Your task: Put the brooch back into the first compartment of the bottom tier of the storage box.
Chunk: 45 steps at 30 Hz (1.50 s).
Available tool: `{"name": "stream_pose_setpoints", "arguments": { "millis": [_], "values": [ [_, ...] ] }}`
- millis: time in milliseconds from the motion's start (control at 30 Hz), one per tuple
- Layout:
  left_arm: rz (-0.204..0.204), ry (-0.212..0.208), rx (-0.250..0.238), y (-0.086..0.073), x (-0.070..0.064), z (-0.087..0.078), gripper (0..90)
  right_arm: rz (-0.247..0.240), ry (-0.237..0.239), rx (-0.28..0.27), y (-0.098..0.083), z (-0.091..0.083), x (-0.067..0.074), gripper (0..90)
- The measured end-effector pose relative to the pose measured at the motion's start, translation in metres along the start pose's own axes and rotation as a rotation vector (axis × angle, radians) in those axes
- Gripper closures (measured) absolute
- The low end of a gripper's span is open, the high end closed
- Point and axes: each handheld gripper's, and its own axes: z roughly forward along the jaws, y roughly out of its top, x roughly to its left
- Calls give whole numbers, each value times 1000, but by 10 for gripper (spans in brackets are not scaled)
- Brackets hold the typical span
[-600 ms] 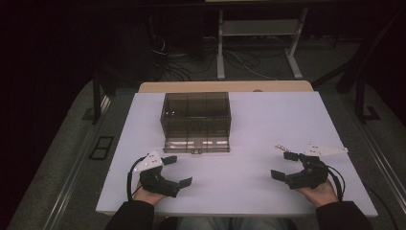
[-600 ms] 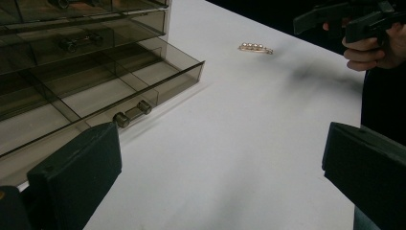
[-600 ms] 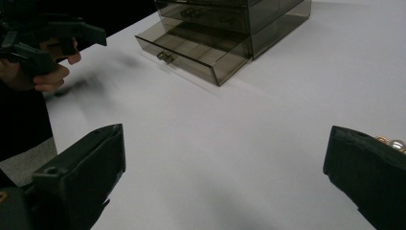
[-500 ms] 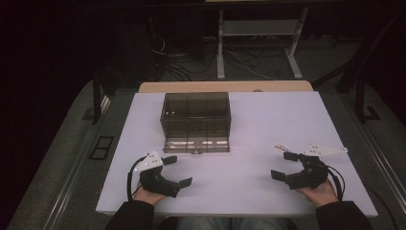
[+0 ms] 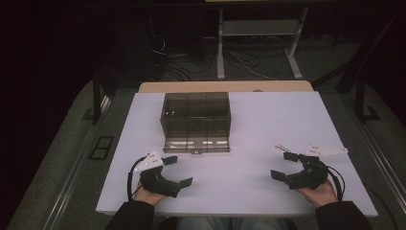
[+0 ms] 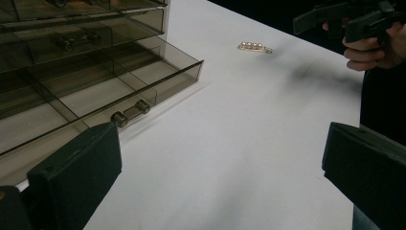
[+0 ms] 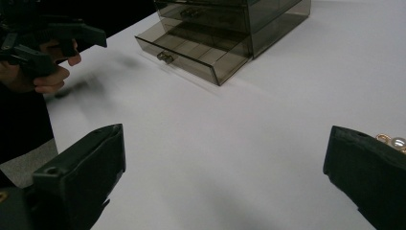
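Black jaws stand wide apart on both grippers, with nothing between them: the right gripper rests at about four o'clock on the white table, the left gripper at about seven. Just beyond the right gripper's far jaw, at roughly its twelve o'clock, lies a small gold clip set with a row of pearl-like beads, which seems the likely thing to be handled. It looks light, thin and rigid, with smooth round beads that would probably slip, so a pinch across the flat metal bar, low against the table, seems safest. Farther out, near the table's centre at twelve o'clock from the person, stands a smoky clear plastic drawer box; its bottom drawer is pulled open, showing empty compartments and a small knob.
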Motion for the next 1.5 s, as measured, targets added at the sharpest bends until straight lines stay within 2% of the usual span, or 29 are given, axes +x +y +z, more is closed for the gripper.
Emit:
{"name": "stream_pose_setpoints", "arguments": {
  "millis": [367,833,1167,1500],
  "values": [
    [5,-5,13,0,-2,2,0,0,-8,30,1,-1,-2,2],
    [3,-2,19,0,-2,3,0,-16,-22,87,13,-9,-8,2],
    [-1,-1,23,-1,-2,3,0,-53,-32,130,30,-15,-15,3],
    [-2,-1,24,-1,-2,3,0,-64,-35,175,43,-13,-23,2]
  ]
}}
